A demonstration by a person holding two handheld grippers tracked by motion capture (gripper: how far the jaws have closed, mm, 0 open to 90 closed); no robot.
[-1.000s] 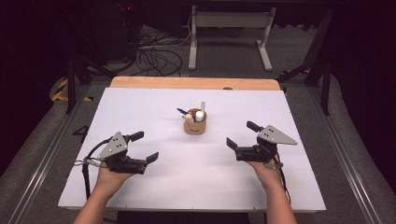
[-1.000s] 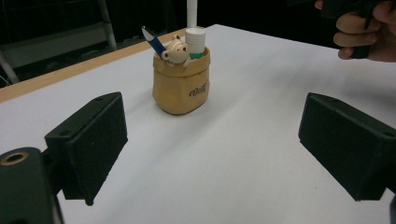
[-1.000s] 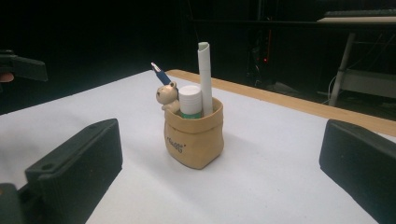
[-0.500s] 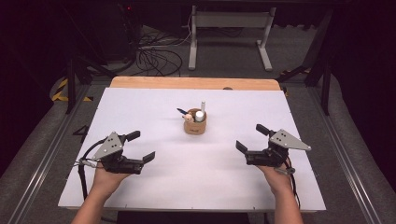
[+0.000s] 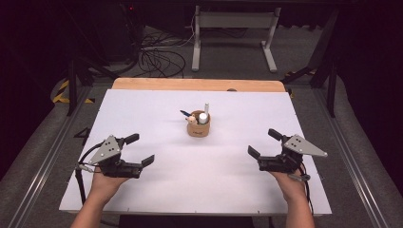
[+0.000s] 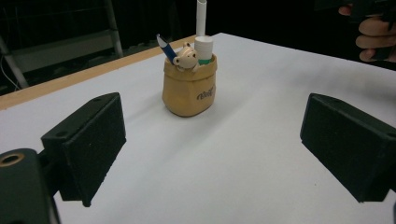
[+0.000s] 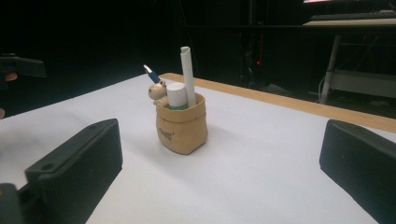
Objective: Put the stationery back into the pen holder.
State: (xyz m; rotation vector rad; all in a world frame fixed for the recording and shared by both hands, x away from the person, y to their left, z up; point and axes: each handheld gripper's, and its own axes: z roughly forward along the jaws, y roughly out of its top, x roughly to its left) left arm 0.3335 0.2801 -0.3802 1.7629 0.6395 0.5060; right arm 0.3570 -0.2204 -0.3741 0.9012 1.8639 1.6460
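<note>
A small tan pouch-shaped holder (image 5: pixel 198 128) (image 6: pixel 188 88) (image 7: pixel 181 128) stands upright in the middle of the white table top (image 5: pixel 209 185). It holds a white pen (image 7: pixel 187 74), a white glue stick (image 7: pixel 176 95), a blue pen (image 6: pixel 166 47) and a little bear figure (image 6: pixel 186 55). My left gripper (image 5: pixel 139 149) (image 6: pixel 212 154) rests open at the near left, pointing toward the holder. My right gripper (image 5: pixel 264 142) (image 7: pixel 219 172) sits open at the near right, also facing it. Nothing lies between either pair of jaws.
A wooden strip (image 5: pixel 199 84) runs along the table's far edge. Beyond it are floor cables (image 5: pixel 157 57) and a grey metal stand (image 5: pixel 233 28). Rails (image 5: pixel 43 161) flank the table on both sides.
Both grippers have drawn back toward the near edge and outward, the right one further right, the left one slightly left. The holder has not moved.
</note>
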